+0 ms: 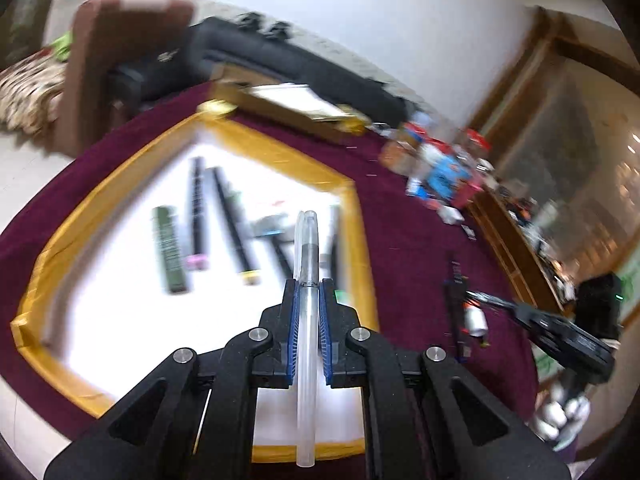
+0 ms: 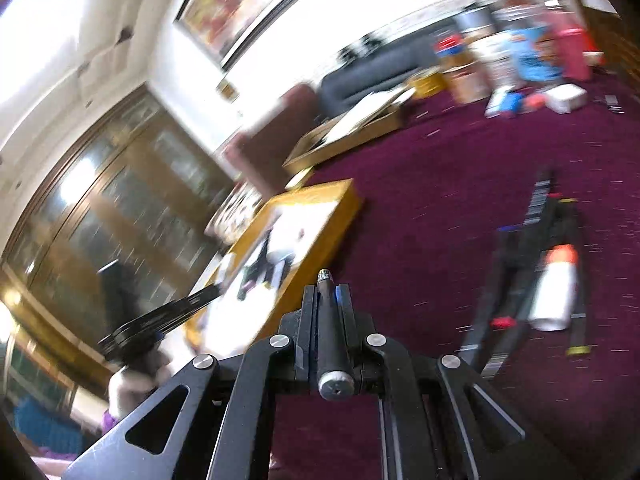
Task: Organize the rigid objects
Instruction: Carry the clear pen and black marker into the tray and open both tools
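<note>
My left gripper is shut on a clear plastic pen, held lengthwise above the white floor of a yellow-rimmed tray. Several dark pens and a green stick lie in the tray. My right gripper is shut on a black pen with a metal end, held over the maroon cloth, right of the tray. The right gripper also shows at the right edge of the left wrist view.
A pile of dark pens and a white-and-orange tube lies on the maroon cloth; it also shows in the left wrist view. Boxes and packets stand at the far edge. A flat cardboard box lies beyond the tray.
</note>
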The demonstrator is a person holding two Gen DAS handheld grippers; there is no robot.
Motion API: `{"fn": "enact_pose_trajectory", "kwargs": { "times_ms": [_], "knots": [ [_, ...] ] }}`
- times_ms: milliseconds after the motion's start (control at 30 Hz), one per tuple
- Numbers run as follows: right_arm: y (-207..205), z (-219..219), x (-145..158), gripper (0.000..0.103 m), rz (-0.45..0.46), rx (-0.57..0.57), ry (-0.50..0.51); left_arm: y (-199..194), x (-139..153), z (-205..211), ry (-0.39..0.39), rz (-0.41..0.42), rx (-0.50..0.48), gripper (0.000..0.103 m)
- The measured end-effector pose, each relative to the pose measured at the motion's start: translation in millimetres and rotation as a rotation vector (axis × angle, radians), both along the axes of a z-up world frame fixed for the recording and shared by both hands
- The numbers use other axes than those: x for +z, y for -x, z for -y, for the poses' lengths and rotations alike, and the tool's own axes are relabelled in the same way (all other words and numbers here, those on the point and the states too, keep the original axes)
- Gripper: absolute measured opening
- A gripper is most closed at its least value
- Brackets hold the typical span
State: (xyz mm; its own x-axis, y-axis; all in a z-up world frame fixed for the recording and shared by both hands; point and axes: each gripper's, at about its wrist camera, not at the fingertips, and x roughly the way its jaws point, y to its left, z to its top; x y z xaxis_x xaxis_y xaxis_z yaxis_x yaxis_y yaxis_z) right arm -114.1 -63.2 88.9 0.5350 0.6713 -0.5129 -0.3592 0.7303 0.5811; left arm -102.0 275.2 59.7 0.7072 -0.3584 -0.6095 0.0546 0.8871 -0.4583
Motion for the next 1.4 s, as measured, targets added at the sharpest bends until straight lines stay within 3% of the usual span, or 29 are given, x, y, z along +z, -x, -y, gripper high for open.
{"fn": "enact_pose_trajectory", "kwargs": {
  "times_ms": [167, 400, 533, 633, 800, 1100, 1400],
  "knots": [
    [-5.6, -58.6, -6.2, 0.008, -0.057, 0.151, 0.015, -14.4, -25.4, -8.2, -0.029, -0.094, 0.022, 0.007],
    [-20.0, -128.6, -16.2, 0.008, -0.13, 0.294, 0.098, -24.0, -39.2, -13.2, -0.042, -0.129, 0.045, 0.013],
    [-35.8, -157.2, -26.3, 0.008, -0.204, 0.35, 0.138, -12.4, -34.8, -28.0, 0.04, -0.084, 0.063, 0.014],
    [-53.5, -182.3, -36.0, 0.008, -0.265, 0.386, 0.182, 3.6, -27.1, -40.6, 0.072, -0.041, 0.094, 0.029],
    [-81.5, -218.0, -48.1, 0.009, -0.311, 0.399, 0.264, 23.8, -16.8, -55.6, 0.093, 0.013, 0.116, 0.033],
    [-118.1, -264.3, -43.9, 0.011, -0.244, 0.317, 0.369, 28.6, -16.2, -67.0, 0.121, 0.035, 0.114, 0.033],
    [-112.7, -275.3, -66.9, 0.004, -0.281, 0.304, 0.493, 31.4, -18.1, -70.0, 0.125, 0.028, 0.104, 0.033]
  ]
}}
